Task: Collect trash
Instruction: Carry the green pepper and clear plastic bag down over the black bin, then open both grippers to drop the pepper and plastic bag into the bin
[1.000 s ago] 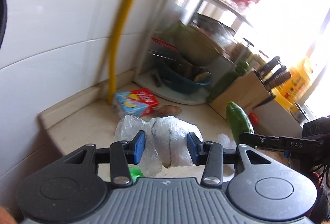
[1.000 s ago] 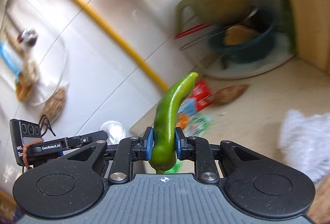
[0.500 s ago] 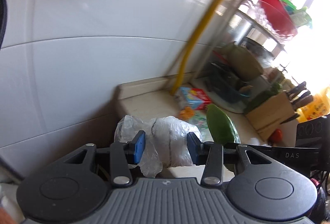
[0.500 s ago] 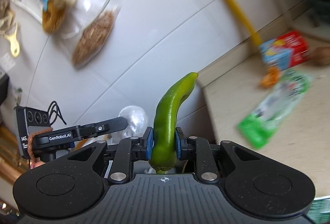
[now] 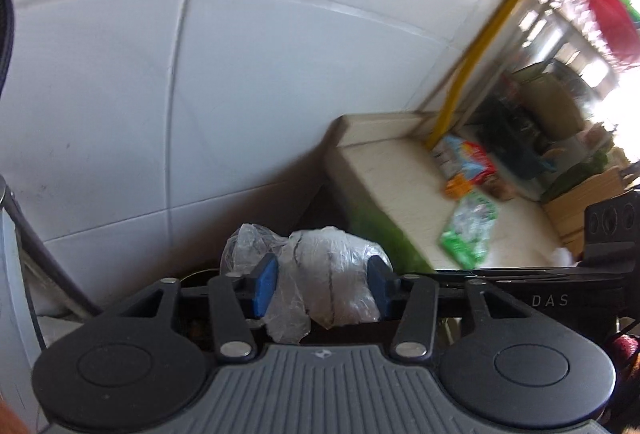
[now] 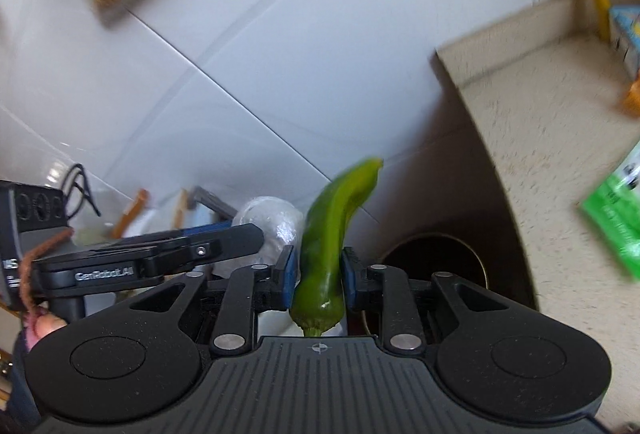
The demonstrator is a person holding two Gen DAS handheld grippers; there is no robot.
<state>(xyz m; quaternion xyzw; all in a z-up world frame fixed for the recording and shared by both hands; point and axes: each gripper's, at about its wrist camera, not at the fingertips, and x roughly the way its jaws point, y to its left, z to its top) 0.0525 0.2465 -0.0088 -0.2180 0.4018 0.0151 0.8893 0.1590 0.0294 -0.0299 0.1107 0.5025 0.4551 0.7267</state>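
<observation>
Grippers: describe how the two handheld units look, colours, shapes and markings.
Both are black with ribbed grey bases, two round discs and silver rivets; their fingers carry blue pads. The left gripper reads "GenRobot.AI", with black cables behind; the right gripper shows "DAS".

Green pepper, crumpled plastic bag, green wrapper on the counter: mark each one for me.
green pepper (image 6: pixel 324 234), right wrist view, mid-body between the blue pads.
crumpled plastic bag (image 5: pixel 332 274), left wrist view, centre of the wad.
green wrapper (image 5: pixel 470 230), left wrist view, middle of the packet.
</observation>
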